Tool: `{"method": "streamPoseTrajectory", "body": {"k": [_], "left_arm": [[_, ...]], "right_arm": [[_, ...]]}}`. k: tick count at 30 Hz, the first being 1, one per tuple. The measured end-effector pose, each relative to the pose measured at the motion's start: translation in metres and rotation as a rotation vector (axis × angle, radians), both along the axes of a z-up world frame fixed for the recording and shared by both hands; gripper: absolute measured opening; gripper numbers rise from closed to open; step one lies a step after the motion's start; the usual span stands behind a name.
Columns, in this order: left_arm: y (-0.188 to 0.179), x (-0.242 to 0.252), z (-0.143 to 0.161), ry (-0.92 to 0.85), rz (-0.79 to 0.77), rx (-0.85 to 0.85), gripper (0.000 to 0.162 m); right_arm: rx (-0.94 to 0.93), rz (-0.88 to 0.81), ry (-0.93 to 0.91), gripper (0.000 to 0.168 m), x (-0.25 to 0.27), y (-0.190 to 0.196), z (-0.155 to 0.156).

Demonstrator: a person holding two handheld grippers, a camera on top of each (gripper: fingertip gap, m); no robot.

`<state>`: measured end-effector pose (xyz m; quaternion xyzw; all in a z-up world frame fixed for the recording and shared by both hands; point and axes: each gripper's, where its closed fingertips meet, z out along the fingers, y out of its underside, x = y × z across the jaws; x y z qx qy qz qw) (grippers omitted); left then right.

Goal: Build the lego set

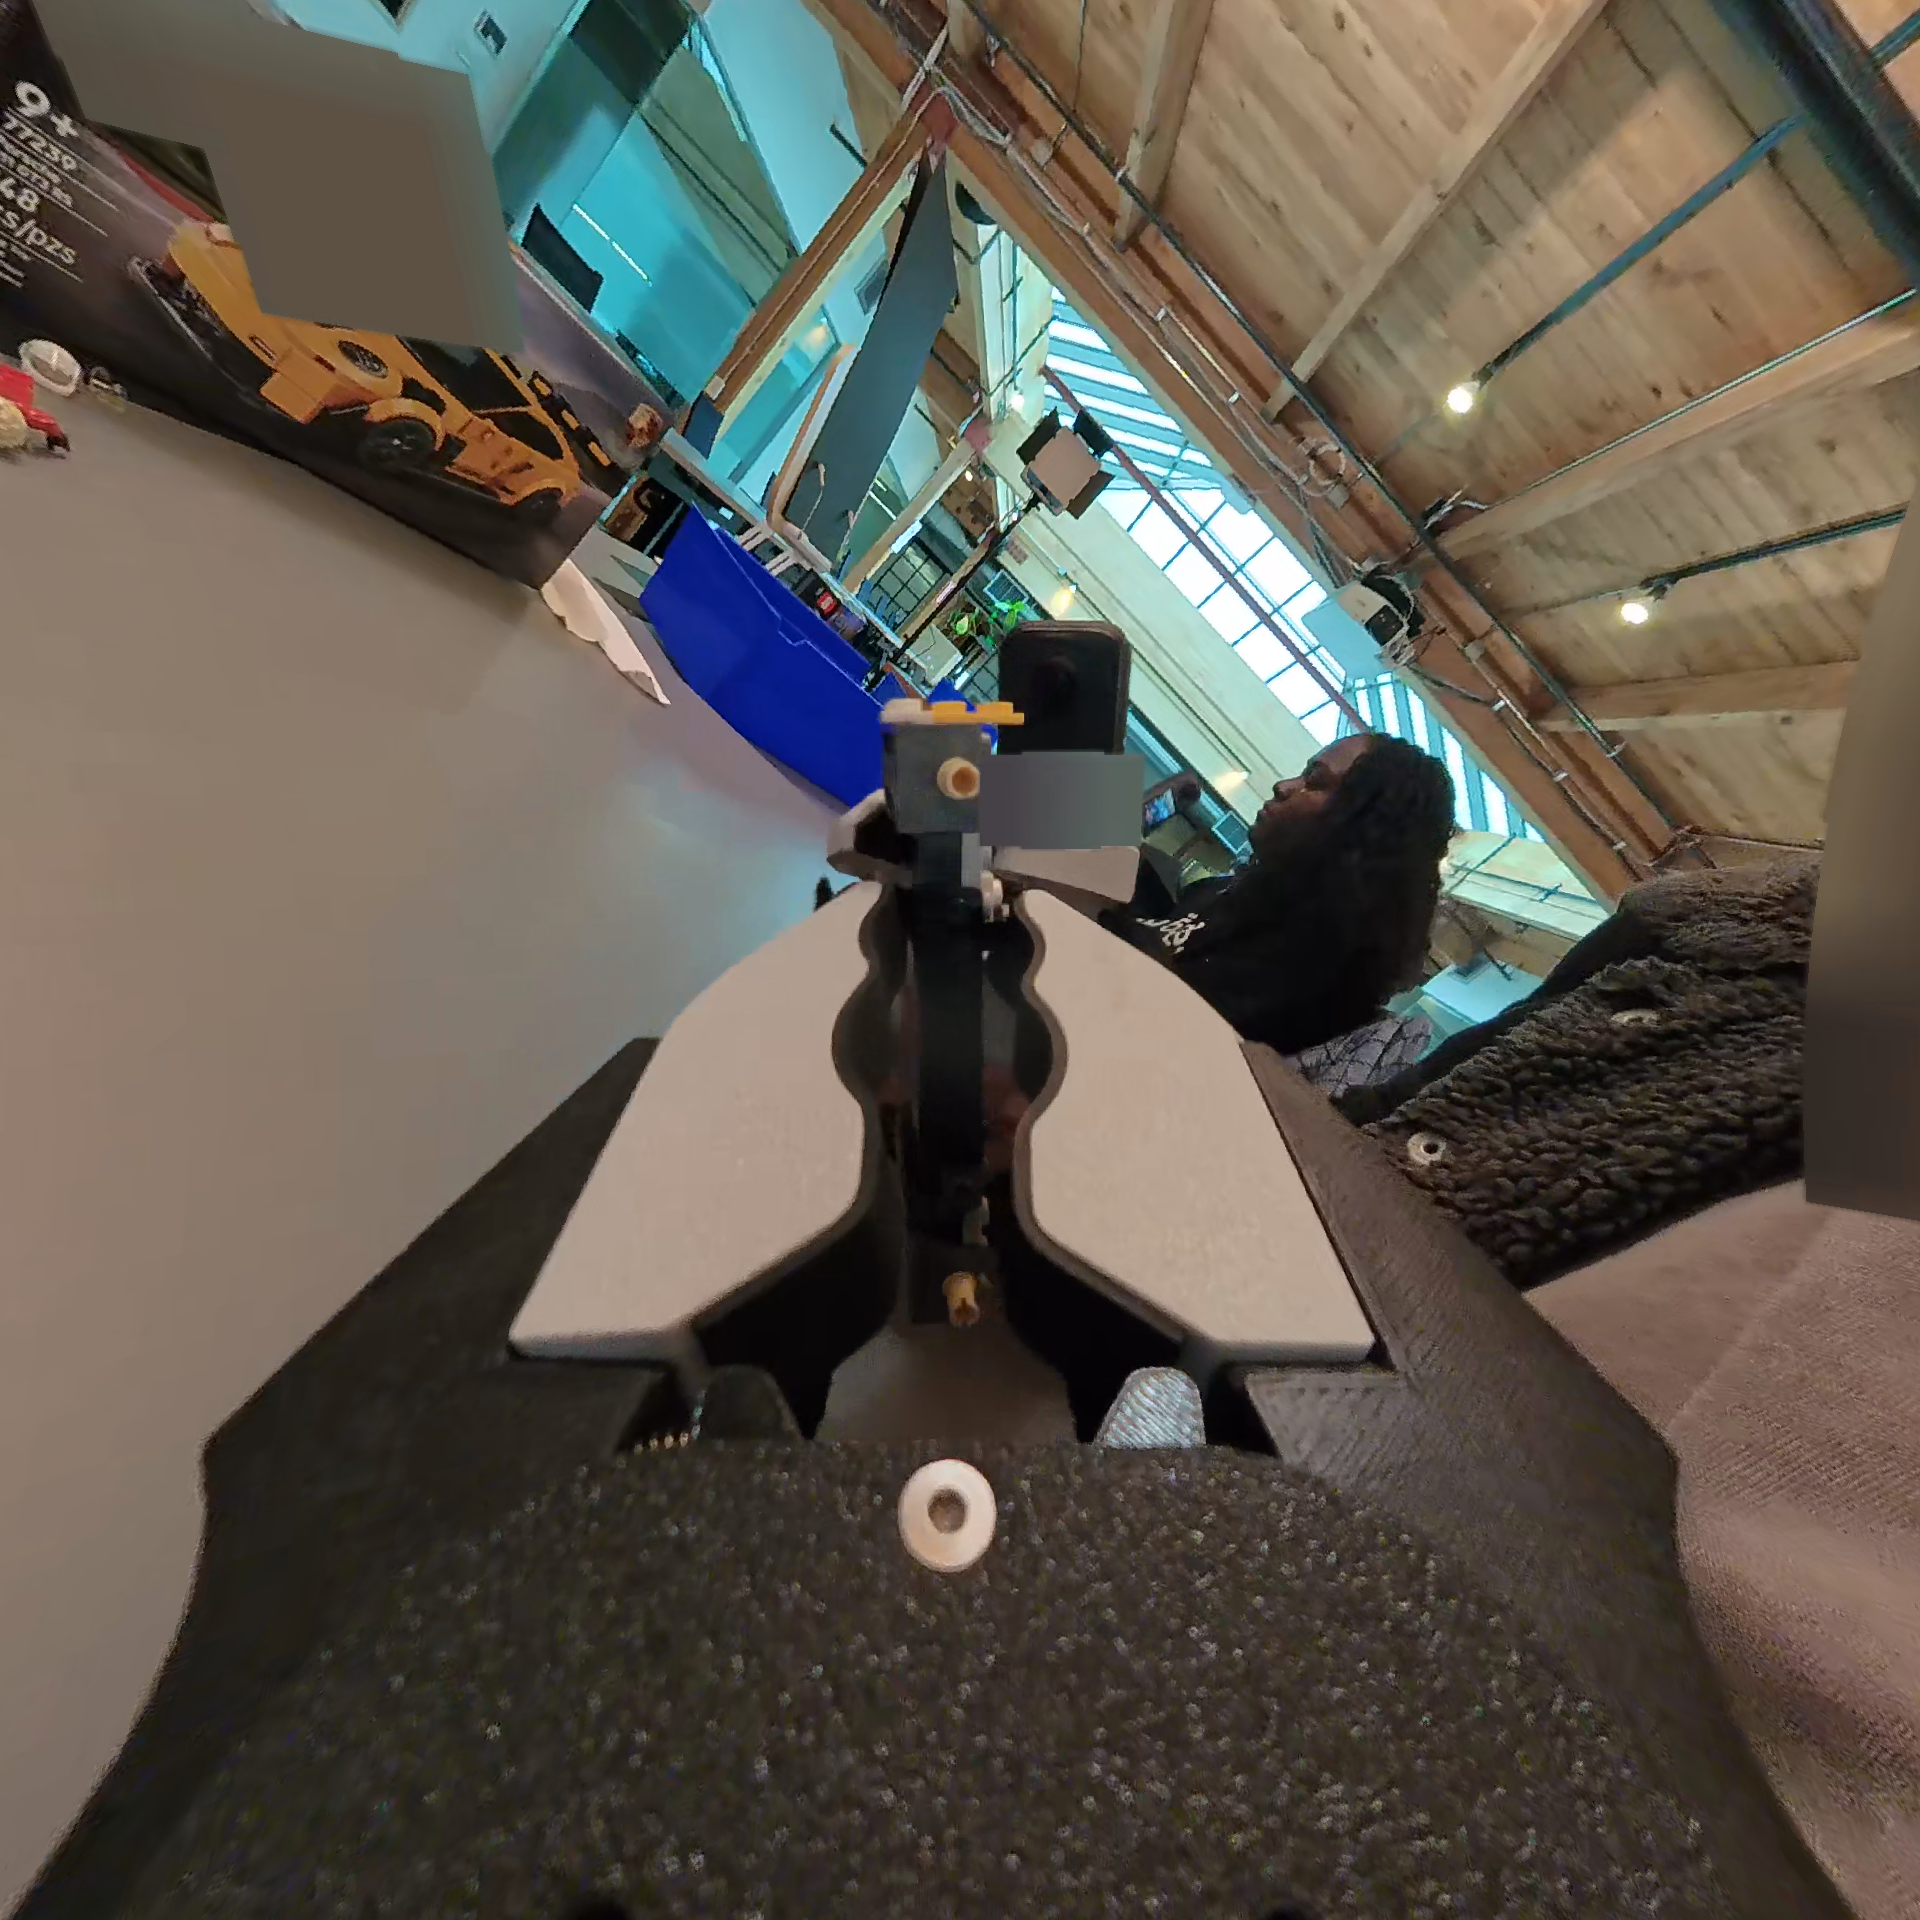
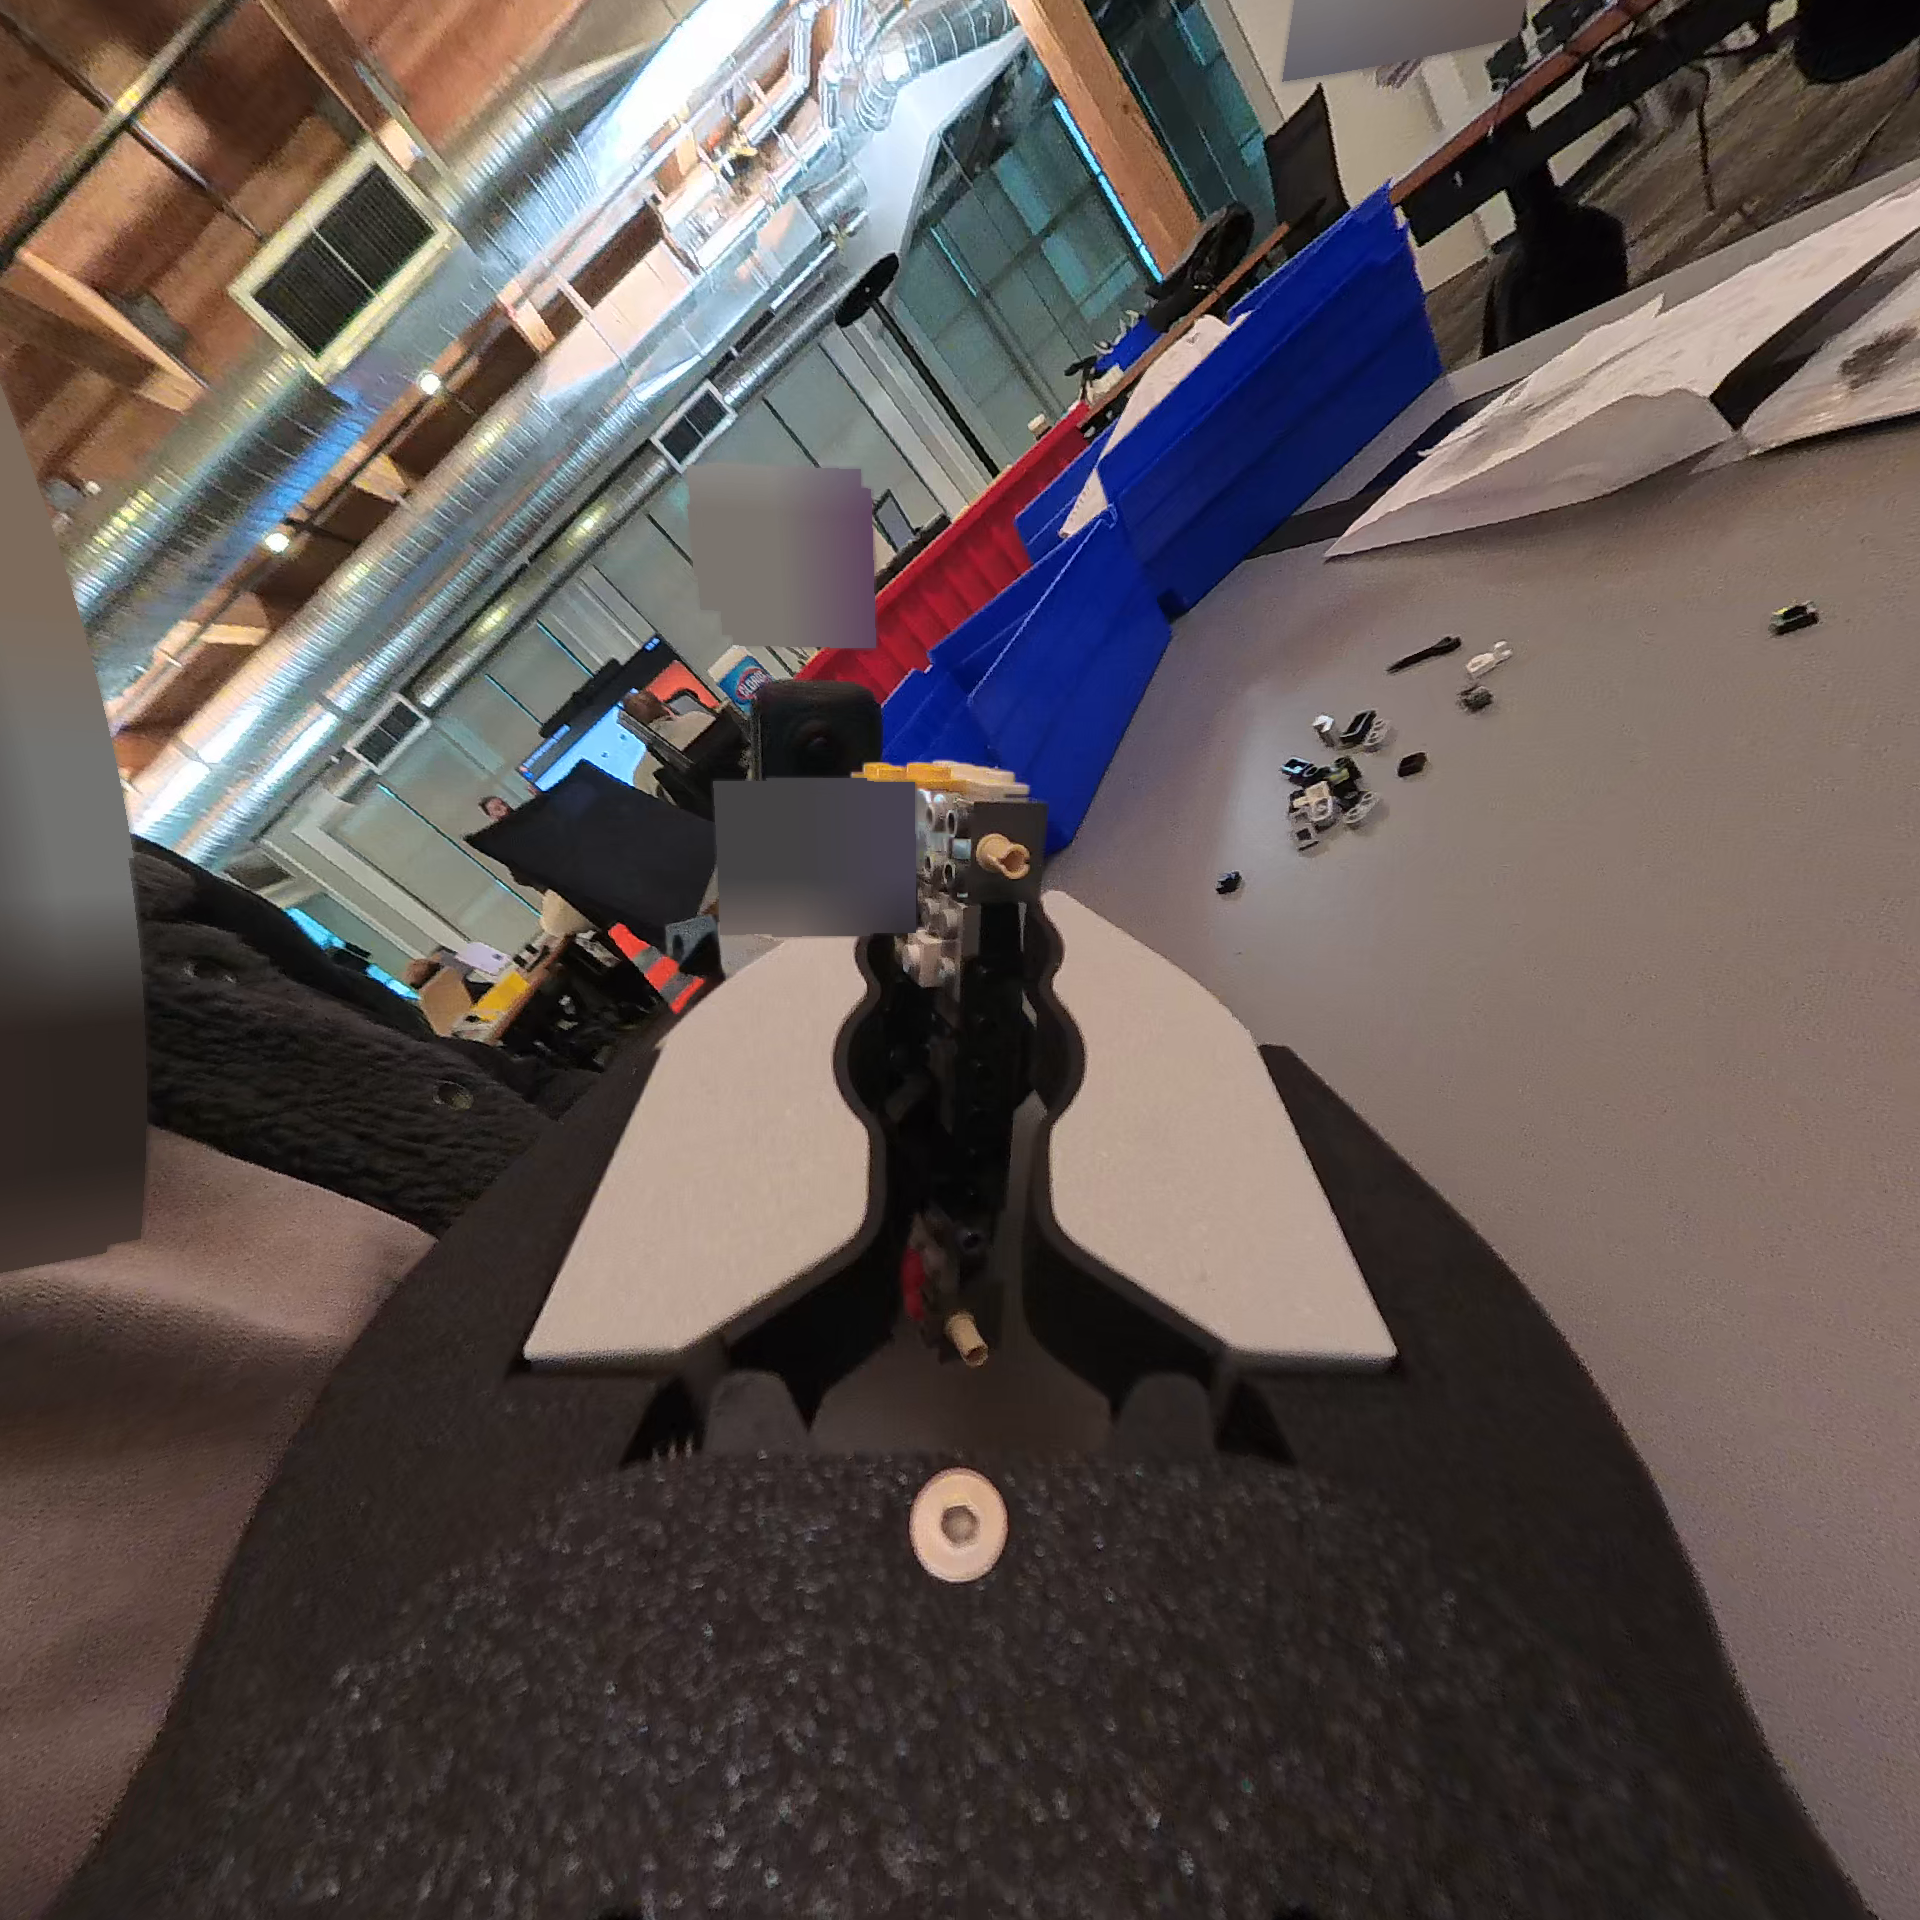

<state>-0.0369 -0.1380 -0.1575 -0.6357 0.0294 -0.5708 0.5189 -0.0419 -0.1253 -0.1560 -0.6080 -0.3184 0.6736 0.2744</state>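
Observation:
A partly built lego assembly, black and long with a grey block, a tan pin and yellow and white plates at its far end, is held edge-on between both grippers. In the left wrist view my left gripper [image 1: 951, 906] is shut on the assembly [image 1: 925, 795]. The right gripper's grey fingertips [image 1: 857, 842] clasp the same assembly from the far side. In the right wrist view my right gripper [image 2: 951, 935] is shut on the assembly [image 2: 948, 831]. Both hold it above the grey table [image 2: 1558, 987].
The lego box [image 1: 364, 395] stands at the table's far left, with small parts [image 1: 36, 400] beside it. Loose dark and white pieces [image 2: 1330, 779] and an open instruction booklet [image 2: 1662, 384] lie on the right. Blue bins [image 2: 1195, 499] and a red bin [image 2: 935, 582] line the far edge. The grippers are tip to tip, or close to it.

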Motion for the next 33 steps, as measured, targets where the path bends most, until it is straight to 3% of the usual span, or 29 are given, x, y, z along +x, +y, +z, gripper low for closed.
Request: {"method": "streamPoseTrajectory", "body": {"k": [3,15,33], "left_arm": [[0.000,0.000,0.000,0.010,-0.016,-0.005,0.025],[-0.003,0.001,0.002,0.100,-0.008,0.040,0.020],[-0.004,0.000,-0.004,0.079,-0.030,0.017,0.018]], "right_arm": [[0.059,-0.012,-0.019,0.023,0.000,-0.001,-0.002],[0.190,0.034,-0.005,0.022,0.000,-0.013,-0.002],[0.178,0.045,0.004,0.021,-0.001,-0.014,-0.007]]}}
